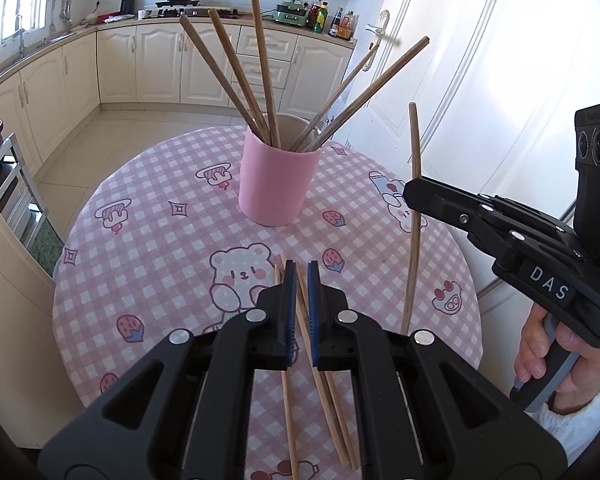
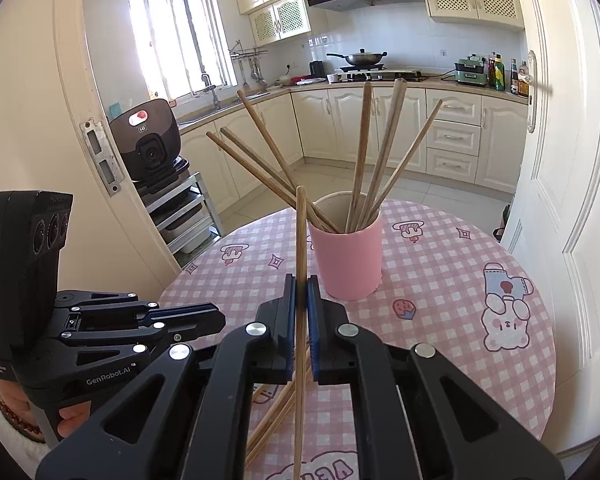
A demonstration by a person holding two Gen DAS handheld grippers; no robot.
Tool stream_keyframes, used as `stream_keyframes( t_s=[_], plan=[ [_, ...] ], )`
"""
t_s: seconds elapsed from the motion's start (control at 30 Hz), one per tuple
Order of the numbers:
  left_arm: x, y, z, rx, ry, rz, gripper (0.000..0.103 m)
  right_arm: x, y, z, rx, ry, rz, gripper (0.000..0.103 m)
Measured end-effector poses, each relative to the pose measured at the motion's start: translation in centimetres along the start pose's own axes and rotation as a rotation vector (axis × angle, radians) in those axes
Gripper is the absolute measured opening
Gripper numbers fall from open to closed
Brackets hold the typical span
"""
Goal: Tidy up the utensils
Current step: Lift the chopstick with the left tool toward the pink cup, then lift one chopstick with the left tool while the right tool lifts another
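Right claw (image 2: 301,300) gripping 1 chopstick (image 2: 300,240) upright, tip up, left claw (image 1: 299,280) closed, empty.

One pink cup (image 1: 278,184) stands near the middle of the round table (image 1: 148,240). Six chopsticks (image 2: 364,152) stand in it: three lean toward one side of its rim, three toward the other. One more chopstick (image 1: 414,216) is upright above the table's right edge, pinched between two gripper pads. Three loose chopsticks (image 1: 324,384) lie flat at the near edge. That makes ten chopsticks. Two grippers are in view.
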State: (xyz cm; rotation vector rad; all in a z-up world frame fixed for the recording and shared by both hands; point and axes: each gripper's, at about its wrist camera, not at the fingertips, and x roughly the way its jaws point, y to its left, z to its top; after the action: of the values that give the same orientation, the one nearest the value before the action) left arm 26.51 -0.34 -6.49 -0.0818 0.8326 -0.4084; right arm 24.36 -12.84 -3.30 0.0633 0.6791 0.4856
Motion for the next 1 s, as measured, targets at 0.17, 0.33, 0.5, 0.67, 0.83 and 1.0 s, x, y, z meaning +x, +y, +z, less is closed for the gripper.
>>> stream_keyframes(
  t_s=[0.17, 0.33, 0.5, 0.67, 0.83, 1.0],
  plan=[
    [2.7, 0.4, -0.5, -0.024, 0.124, -0.016, 0.007, 1.7, -0.7, -0.4, 0.016, 0.077, 0.001, 0.004],
    [5.5, 1.1, -1.3, -0.054, 0.211, -0.010, 0.021, 4.0, -1.6, -1.5, 0.027, 0.158, -0.012, 0.004],
    [7.7, 1.0, -2.0, -0.035, 0.247, 0.029, 0.049, 5.9, -2.6, -3.1, 0.050, 0.215, -0.004, 0.004],
    [9.8, 1.2, -2.6, -0.033, 0.299, 0.056, 0.036, 6.9, -3.1, -3.9, 0.058, 0.248, 0.002, 0.005],
    [11.4, 0.6, -2.5, -0.011, 0.309, 0.087, 0.032, 7.2, -3.0, -4.1, 0.058, 0.259, 0.007, 0.005],
    [12.6, -0.6, -2.5, 0.067, 0.289, 0.158, 0.007, 7.1, -2.8, -4.1, 0.061, 0.254, 0.015, 0.005]
  ],
)
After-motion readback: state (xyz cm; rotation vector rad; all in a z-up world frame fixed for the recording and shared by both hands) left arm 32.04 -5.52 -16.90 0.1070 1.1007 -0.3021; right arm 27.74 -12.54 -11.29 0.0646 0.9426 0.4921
